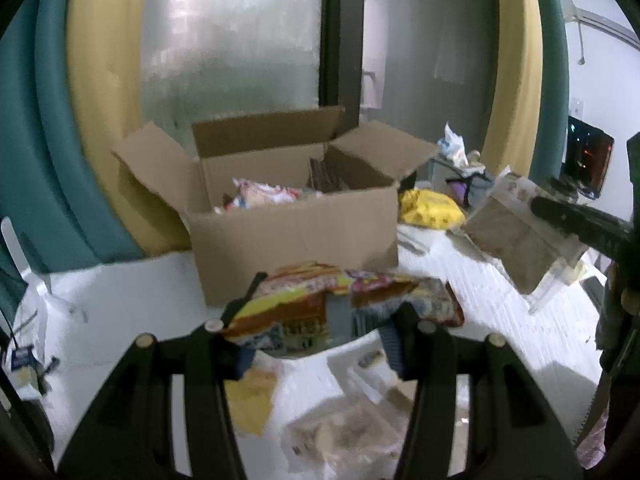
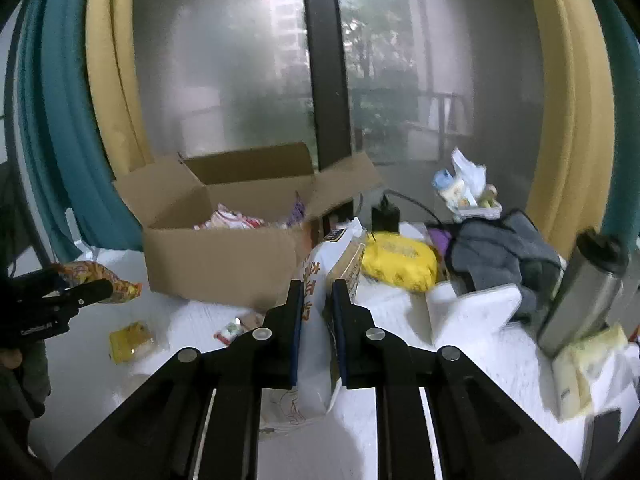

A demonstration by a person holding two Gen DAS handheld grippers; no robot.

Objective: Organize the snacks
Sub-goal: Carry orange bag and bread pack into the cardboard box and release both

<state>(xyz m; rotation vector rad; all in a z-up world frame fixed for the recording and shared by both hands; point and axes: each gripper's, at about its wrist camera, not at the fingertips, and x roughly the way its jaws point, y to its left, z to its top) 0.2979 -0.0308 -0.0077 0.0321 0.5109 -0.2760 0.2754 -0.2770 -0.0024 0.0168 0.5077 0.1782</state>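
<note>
Right tool (image 2: 316, 316): jaws clamped on a white snack bag (image 2: 316, 288), held off the worktop (image 2: 472, 312). Film looks thin and crinkly; contents probably light and crushable. Grip sits on a flattened part of the bag; likely to slip if swung.

Left tool (image 1: 320, 322): jaws pinching an orange-yellow snack packet (image 1: 340, 300) by its lower edge; glossy, soft, sags sideways.

Cardboard box (image 1: 292, 228) ahead, flaps open, packets already inside. Stiff corrugated walls. Loose packets lie on the worktop below.

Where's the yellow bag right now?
Right wrist view: the yellow bag lies on the table right of the box, beside the grey cloth.
</note>
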